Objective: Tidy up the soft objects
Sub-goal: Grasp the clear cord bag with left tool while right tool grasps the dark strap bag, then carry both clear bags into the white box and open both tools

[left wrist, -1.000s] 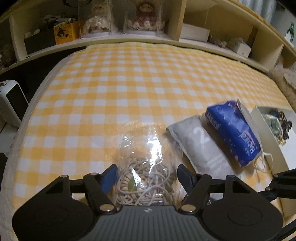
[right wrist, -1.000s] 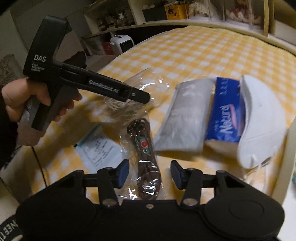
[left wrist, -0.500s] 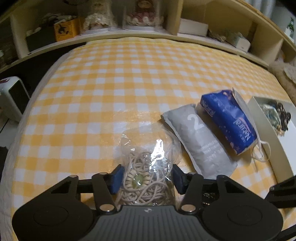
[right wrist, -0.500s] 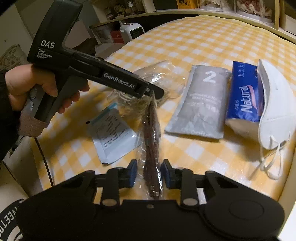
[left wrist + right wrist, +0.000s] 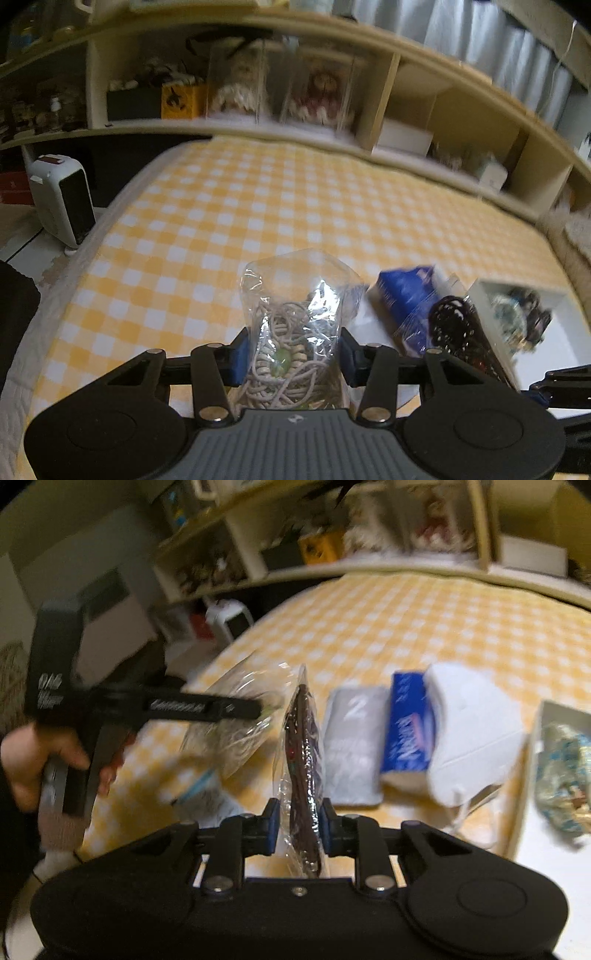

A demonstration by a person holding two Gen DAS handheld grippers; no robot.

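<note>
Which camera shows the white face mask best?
The right wrist view: the white face mask shows whole, leaning on the blue tissue pack. In the left wrist view only a blurry sliver peeks out behind that pack.

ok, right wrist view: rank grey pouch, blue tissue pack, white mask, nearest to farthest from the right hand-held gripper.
1. grey pouch, just right of the right hand-held gripper
2. blue tissue pack, beside the pouch
3. white mask, farthest right, leaning on the pack

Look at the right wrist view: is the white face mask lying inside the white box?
No, the white face mask rests on the checked bedspread against the blue tissue pack, outside the white box.
</note>
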